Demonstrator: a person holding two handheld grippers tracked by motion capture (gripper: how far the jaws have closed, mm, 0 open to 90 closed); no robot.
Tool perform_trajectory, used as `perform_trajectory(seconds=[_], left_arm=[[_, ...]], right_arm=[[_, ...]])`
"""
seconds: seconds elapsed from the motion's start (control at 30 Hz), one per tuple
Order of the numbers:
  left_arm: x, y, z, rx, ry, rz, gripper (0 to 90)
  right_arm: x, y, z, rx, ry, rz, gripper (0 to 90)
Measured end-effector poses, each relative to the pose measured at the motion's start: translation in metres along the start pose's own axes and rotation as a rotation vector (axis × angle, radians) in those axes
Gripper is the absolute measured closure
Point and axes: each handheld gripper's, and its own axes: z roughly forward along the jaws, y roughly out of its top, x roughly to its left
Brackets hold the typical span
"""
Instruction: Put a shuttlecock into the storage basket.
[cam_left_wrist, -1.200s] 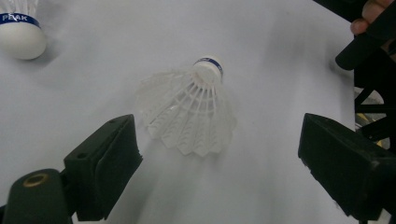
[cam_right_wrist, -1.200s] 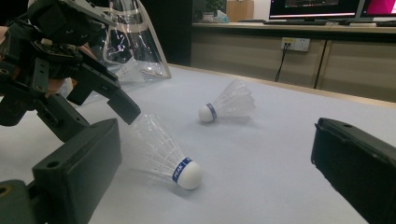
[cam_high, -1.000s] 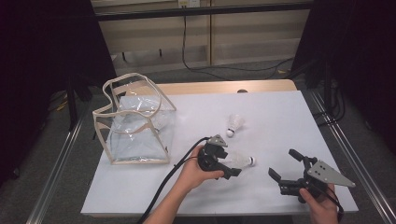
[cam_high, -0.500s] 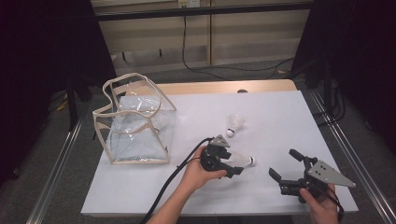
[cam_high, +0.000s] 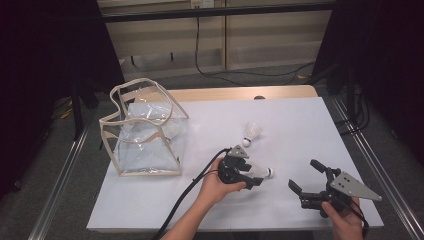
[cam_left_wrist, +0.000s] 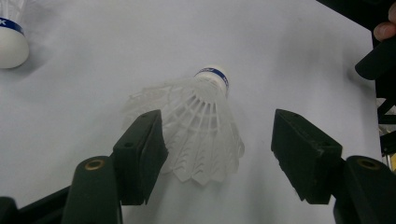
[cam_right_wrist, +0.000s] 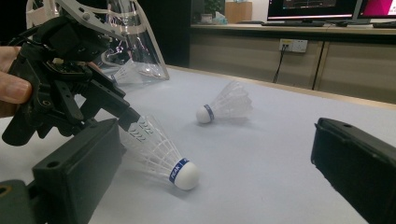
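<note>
The left gripper (cam_left_wrist: 217, 154) has been closing its jaws around the near shuttlecock's (cam_left_wrist: 196, 126) skirt, one pad touching.

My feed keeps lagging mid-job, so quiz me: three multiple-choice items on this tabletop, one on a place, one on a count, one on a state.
1. Where is the clear bag?
A. left part of the table
B. right edge
C. under the right gripper

2. How many shuttlecocks lie on the open tabletop?
A. one
B. two
C. four

3. How do the left gripper fingers stand at the near shuttlecock?
A. clamped on its cork
B. either side of its skirt, gap on one side
C. far above it

1 A: the high view shows it at left.
2 B: the near one and the far shuttlecock.
3 B: one finger is at the skirt, the other apart; the fingers have just been closing.
</note>
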Motion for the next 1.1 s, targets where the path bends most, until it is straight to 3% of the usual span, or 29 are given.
perform_trajectory(seconds=[0.37, 1.1], left_arm=[[-0.003, 0.002, 0.008, 0.002, -0.004, 0.017, 39.5], [-0.004, 0.002, 0.02, 0.011, -0.002, 0.005, 54.1]], right_arm=[[-0.001, 0.0, 0.0, 0.003, -0.003, 0.0, 1.5], [-0.001, 0.0, -0.001, 0.004, -0.005, -0.002, 1.5]])
